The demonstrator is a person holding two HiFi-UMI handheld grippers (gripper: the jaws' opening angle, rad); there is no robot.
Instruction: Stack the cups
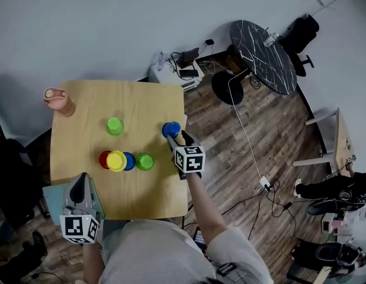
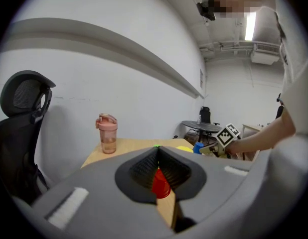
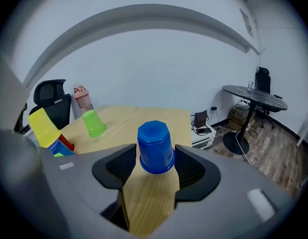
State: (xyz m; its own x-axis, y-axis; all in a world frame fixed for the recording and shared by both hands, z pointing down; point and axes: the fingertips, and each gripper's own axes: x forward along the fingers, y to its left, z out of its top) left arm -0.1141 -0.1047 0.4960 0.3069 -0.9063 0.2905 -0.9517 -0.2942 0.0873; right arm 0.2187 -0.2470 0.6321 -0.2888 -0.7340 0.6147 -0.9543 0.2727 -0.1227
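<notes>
while blue cup [image 3: 155, 147] sits between jaws of right gripper [image 1: 178, 138] — spread, not gripping — left gripper [image 1: 82, 178] closed, empty.

Cups crowding the bench's middle, far and near strips lying open

A tight row of red cup [image 1: 103, 158], yellow cup [image 1: 116, 161], small blue cup [image 1: 129, 161] and green cup [image 1: 144, 161] is blocking the middle of the bench [image 1: 144, 99], leaving no gap to pass. A lone green cup [image 1: 115, 125] is standing apart behind the row, with a lane between them. A pink bottle [image 1: 57, 101] is occupying the far left corner. An upturned blue cup [image 1: 170, 129] is filling the space between the right gripper's [image 1: 178, 138] spread fingers. The near strip is lying bare, with the left gripper [image 1: 81, 177], fingers together, at its left end.
</notes>
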